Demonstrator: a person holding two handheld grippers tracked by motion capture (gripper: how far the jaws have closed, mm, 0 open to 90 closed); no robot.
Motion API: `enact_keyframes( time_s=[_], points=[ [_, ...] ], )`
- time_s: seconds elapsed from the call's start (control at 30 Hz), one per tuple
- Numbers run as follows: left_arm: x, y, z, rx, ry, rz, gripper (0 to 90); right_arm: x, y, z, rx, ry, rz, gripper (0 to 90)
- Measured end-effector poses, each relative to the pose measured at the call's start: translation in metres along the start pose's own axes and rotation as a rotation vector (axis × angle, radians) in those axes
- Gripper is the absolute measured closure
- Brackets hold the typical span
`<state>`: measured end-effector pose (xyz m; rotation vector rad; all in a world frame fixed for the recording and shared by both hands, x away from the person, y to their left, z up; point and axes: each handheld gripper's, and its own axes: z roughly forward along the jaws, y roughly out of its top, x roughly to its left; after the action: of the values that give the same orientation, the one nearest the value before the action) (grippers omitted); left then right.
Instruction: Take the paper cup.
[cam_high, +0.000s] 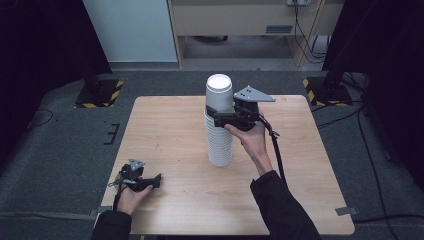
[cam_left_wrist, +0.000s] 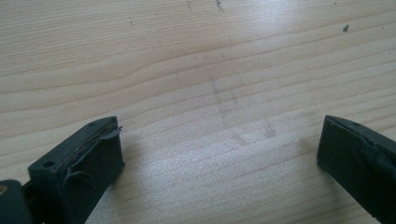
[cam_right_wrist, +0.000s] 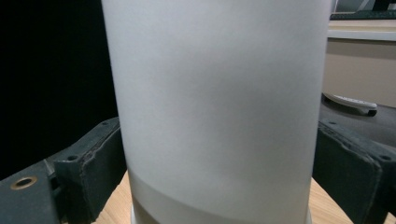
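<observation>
A tall stack of white paper cups (cam_high: 220, 145) stands upside down near the middle of the wooden table (cam_high: 165, 125). My right gripper (cam_high: 220, 117) reaches in from the right and is shut on the top cup (cam_high: 219, 92), low on its wall. In the right gripper view the top cup (cam_right_wrist: 215, 93) sits between the two black jaws, with my right gripper (cam_right_wrist: 219, 163) pressing on both sides. My left gripper (cam_high: 156, 180) rests low at the table's front left, far from the stack. In its own view my left gripper (cam_left_wrist: 219, 149) is open over bare wood.
The table's front edge lies just behind my left hand. Black stands with yellow-striped bases (cam_high: 100, 92) flank the far corners on the grey floor. A wooden desk (cam_high: 240, 20) and cables (cam_high: 305, 40) stand beyond the table.
</observation>
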<state>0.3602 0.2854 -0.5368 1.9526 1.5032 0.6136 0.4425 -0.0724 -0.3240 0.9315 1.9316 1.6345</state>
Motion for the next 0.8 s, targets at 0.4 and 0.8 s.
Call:
enact_keyframes(
  time_s=[0.4,0.8],
  points=[
    [0.0,0.0,0.0,0.0,0.0,0.0,0.0,-0.0012,-0.0013,0.004,0.0,0.009,0.011,12.5],
    [0.0001,0.0001,0.0001,0.0,-0.001,0.0,0.0,-0.0016,-0.0005,0.0034,-0.009,0.01,-0.01,13.7]
  ],
)
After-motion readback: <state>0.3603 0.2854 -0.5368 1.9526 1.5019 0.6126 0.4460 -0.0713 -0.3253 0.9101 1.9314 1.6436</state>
